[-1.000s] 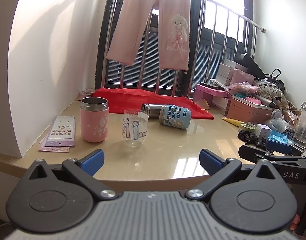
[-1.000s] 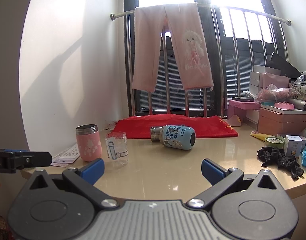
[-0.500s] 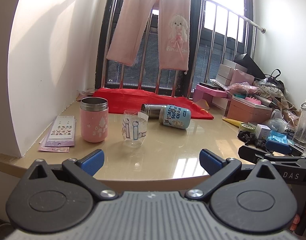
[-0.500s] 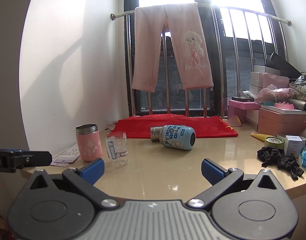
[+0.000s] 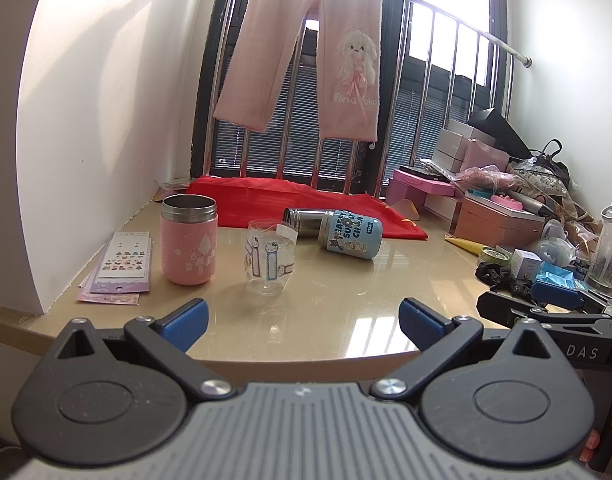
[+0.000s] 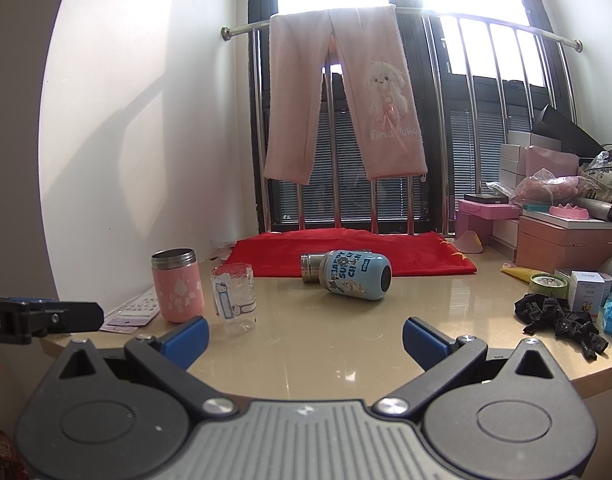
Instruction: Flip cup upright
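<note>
Two tongs wait wide open and empty at the near edge of the tabletop point(image 5: 346, 300); the blue cup is not yet touched.

The left tongs point(image 5: 301, 318) and the right tongs point(image 6: 306, 336) both have their blue pads far apart and hold nothing. The blue printed thermos cup point(image 6: 356, 275) lies on its side near the middle, its steel mouth toward the red cloth point(image 6: 346, 250), well apart from both tongs. To do the reach well, I think it is best to close across the painted body, not the smooth steel neck, and to pass clear of the clear glass cup point(image 5: 270, 257) and the upright pink thermos cup point(image 5: 189, 239). Only the left view shows a water bottle point(image 5: 610, 240); only the right view shows the cup's dark base.
</note>
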`<state>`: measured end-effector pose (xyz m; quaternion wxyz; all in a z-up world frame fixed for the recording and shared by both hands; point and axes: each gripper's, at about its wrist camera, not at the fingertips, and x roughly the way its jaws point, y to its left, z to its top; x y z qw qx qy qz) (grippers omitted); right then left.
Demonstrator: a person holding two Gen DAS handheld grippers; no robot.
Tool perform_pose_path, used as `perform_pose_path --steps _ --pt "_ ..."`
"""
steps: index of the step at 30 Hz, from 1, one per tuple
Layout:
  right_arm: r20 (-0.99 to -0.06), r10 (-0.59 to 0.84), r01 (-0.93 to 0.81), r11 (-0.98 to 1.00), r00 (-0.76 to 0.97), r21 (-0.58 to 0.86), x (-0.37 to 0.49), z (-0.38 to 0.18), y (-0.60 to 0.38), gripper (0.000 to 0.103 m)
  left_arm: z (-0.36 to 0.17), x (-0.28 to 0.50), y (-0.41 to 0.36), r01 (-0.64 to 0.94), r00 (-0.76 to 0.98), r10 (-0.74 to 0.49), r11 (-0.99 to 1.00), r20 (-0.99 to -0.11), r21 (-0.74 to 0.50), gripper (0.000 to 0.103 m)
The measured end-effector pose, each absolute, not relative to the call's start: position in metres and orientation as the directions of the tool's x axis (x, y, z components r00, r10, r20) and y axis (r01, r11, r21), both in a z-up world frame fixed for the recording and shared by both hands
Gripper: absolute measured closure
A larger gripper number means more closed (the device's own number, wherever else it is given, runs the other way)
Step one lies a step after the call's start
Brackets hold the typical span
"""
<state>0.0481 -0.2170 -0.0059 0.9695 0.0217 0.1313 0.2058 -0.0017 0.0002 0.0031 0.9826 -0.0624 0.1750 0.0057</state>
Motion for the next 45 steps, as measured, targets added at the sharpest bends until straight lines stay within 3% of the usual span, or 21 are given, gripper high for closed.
perform_pose_path --steps 32,45 --pt "-0.244 0.407 -0.399 0.913 0.88 0.084 0.048 -0.003 -0.221 0.0 0.008 0.005 -0.001 -0.022 0.944 -0.022 0.992 -0.329 -0.128 0.0" --pt "-0.279 0.394 -0.39 0.918 0.876 0.072 0.106 -0.007 -0.251 0.0 0.017 0.076 -0.037 0.021 0.928 -0.061 0.993 -0.368 -0.113 0.0"
